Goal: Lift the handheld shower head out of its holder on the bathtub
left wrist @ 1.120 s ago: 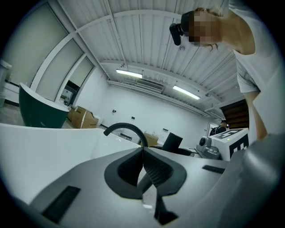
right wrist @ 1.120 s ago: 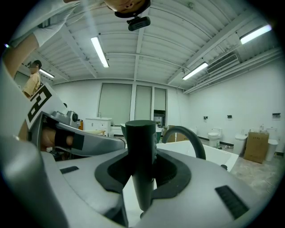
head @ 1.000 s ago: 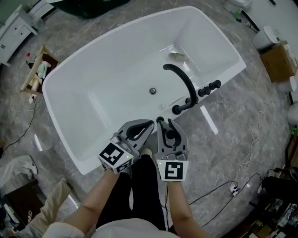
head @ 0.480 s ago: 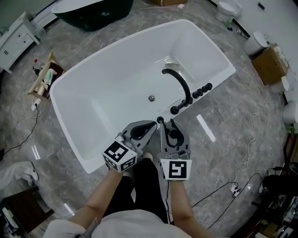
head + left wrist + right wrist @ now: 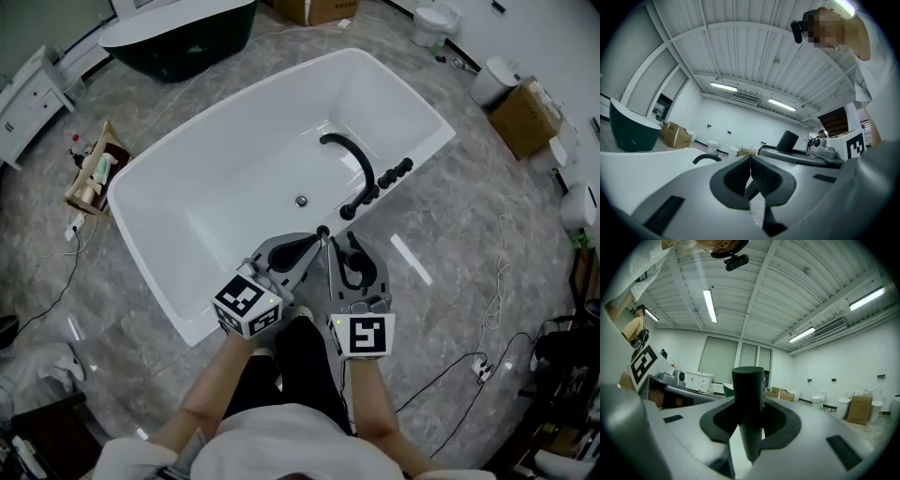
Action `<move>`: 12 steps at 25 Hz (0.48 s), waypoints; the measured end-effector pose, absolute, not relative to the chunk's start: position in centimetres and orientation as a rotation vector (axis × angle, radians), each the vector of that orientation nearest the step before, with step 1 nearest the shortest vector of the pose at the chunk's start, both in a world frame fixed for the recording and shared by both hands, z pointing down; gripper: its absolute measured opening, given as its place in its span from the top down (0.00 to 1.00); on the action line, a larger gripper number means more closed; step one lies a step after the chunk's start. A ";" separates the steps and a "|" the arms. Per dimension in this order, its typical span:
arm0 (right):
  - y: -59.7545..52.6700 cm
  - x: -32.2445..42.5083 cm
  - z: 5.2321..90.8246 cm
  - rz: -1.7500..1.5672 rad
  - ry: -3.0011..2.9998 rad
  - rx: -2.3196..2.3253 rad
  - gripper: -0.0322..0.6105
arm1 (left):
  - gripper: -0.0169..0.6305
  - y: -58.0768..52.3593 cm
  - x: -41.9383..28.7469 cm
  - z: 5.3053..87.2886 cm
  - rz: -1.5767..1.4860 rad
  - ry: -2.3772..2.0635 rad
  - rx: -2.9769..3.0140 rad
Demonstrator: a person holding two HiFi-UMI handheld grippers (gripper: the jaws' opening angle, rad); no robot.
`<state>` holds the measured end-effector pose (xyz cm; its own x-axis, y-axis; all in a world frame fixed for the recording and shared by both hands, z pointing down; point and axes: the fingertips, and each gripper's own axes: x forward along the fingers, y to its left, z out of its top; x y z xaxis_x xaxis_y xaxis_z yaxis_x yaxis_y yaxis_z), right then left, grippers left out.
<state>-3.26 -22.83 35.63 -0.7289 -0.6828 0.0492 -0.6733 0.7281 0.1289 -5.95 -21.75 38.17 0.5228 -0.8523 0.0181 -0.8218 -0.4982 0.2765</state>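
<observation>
Shower head [image 5: 748, 418] stands upright clamped in right tool [image 5: 339, 247], with closed left tool [image 5: 750, 161] just beside.

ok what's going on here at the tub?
A person stands at the white tub with a gripper in each hand. The right gripper has its fingers closed on the black shower head and holds it upright. The head's tapered lower end looks free, so it seems to be out of its holder, though the holder itself can't be made out. The left gripper is shut and empty, close beside the right one by the tub's near rim.
</observation>
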 end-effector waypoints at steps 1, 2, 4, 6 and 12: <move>-22.3 -3.0 35.1 -0.163 -2.835 1.122 0.77 | 0.96 -21.3 -5.6 37.8 -0.176 -1.400 2.523; -21.8 -2.8 34.6 -0.170 -2.838 1.130 0.77 | 0.96 -20.9 -5.3 37.4 -0.176 -1.390 2.533; -20.7 -2.4 33.8 -0.184 -2.845 1.145 0.77 | 0.96 -19.8 -4.8 36.8 -0.177 -1.375 2.553; -19.7 -2.2 32.9 -0.200 -2.851 1.160 0.77 | 0.96 -18.8 -4.6 36.2 -0.184 -1.362 2.571; -16.5 -1.4 30.8 -0.230 -2.872 1.195 0.77 | 0.96 -15.7 -3.9 34.7 -0.196 -1.344 2.603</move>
<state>-1.36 -16.50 30.84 -0.7063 -0.7070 -0.0360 -0.7037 0.6957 0.1444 -3.94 -15.70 34.65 0.5765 -0.8168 -0.0238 -0.7896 -0.5643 0.2410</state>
